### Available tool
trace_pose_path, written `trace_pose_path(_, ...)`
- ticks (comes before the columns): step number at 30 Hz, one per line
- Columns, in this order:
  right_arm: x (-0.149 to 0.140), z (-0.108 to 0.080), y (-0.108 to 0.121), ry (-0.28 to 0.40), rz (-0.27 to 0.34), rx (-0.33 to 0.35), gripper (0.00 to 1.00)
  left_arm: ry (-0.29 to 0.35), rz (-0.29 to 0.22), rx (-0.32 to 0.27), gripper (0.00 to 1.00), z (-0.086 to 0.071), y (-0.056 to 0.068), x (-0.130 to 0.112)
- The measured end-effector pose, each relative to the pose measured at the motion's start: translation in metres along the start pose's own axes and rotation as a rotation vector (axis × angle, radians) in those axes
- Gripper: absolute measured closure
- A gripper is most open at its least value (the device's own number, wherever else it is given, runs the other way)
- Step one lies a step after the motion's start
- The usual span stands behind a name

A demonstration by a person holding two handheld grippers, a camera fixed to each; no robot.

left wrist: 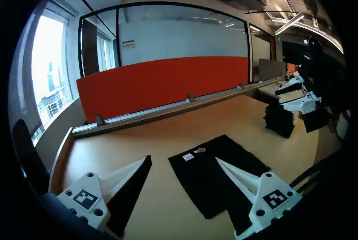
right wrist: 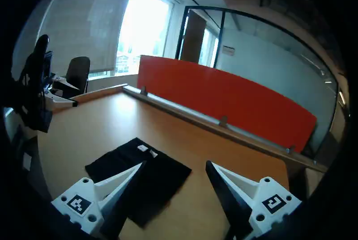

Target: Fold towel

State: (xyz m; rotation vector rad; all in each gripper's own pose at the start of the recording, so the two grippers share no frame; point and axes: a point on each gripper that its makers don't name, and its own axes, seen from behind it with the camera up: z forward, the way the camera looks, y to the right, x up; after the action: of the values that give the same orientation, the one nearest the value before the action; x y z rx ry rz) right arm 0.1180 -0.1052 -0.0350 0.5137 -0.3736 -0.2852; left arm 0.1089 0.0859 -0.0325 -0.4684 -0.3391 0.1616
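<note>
Currently: towel (left wrist: 206,173), black, lies flat on the tabletop (left wrist: 147,137), white tags at its far edge. Left tongs (left wrist: 182,158) are wide open and empty, poised over it. Right tongs (right wrist: 174,164) are likewise wide and empty, with the towel toward their left finger. Risk: pinching one layer or a lone corner would likely drag the cloth askew. Left gripper view adds a dark cloth stack (left wrist: 279,119). Right gripper view adds a chair (right wrist: 78,72).
</note>
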Motion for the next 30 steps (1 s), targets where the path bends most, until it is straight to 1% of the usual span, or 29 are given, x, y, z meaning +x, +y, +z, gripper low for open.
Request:
trace_pose_path(5,-0.009,0.004,-0.011,-0.027,-0.016,0.04,0.0,-0.03,0.014,-0.038,0.06,0.003,0.01,-0.012)
trace_pose_path(13,-0.03,0.012,-0.02,-0.066,-0.027,0.07,0.0,-0.068,0.027,-0.068,0.06,0.008,0.021,-0.034)
trace_pose_path(18,-0.047,0.019,-0.029,-0.091,-0.027,0.092,0.0,-0.085,0.032,-0.094,0.06,0.013,0.031,-0.049)
trace_pose_path(24,-0.069,0.029,-0.043,-0.123,-0.031,0.123,0.0,-0.123,0.052,-0.115,0.06,0.022,0.042,-0.072)
trace_pose_path(30,-0.093,0.039,-0.053,-0.154,-0.019,0.147,0.0,-0.167,0.055,-0.138,0.06,0.031,0.051,-0.096)
